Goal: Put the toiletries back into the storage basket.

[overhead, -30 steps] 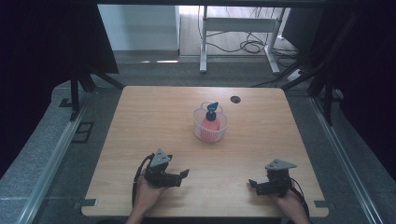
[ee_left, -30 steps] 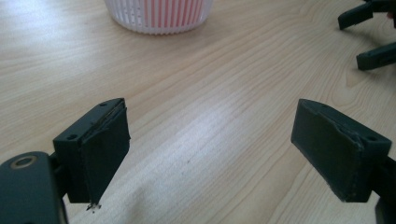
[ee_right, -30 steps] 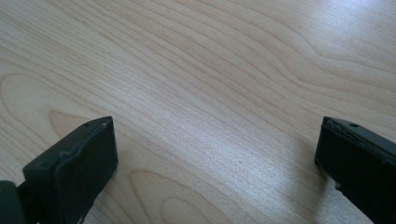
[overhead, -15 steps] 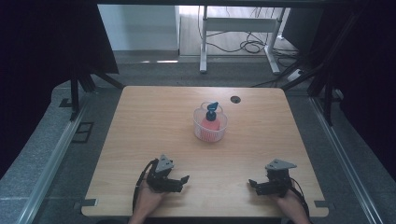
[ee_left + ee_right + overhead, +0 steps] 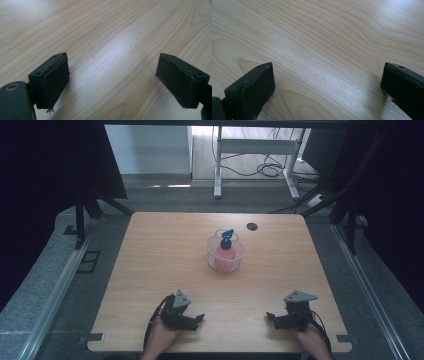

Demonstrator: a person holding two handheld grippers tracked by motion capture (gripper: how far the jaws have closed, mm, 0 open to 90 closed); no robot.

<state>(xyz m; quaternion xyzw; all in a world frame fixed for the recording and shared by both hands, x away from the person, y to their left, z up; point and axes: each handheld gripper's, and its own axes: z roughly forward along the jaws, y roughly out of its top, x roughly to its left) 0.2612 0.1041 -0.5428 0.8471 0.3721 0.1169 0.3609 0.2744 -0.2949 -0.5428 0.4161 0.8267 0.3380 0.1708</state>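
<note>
From the high view, the person's forearms were cut off by the bottom edge, leaving the two hands and little more. The left gripper (image 5: 199, 318) lay near the front edge of the wooden table (image 5: 160, 255), its jaws spread wide with bare wood grain between them in the left gripper view (image 5: 112, 82). The right gripper (image 5: 270, 316) sat well apart from it toward the front right corner, jaws likewise wide apart over plain wood in the right gripper view (image 5: 327, 90). Well beyond both, near the middle of the table, stood a clear round container (image 5: 225, 255) holding a pink bottle with a blue top (image 5: 226, 245); its details were too small to make out. A small dark round hole (image 5: 252, 226) marked the far edge. Grey floor surrounded the table, dark curtains hung on both sides, and cables (image 5: 260, 169) lay under a white desk frame (image 5: 255, 150) at the back.
</note>
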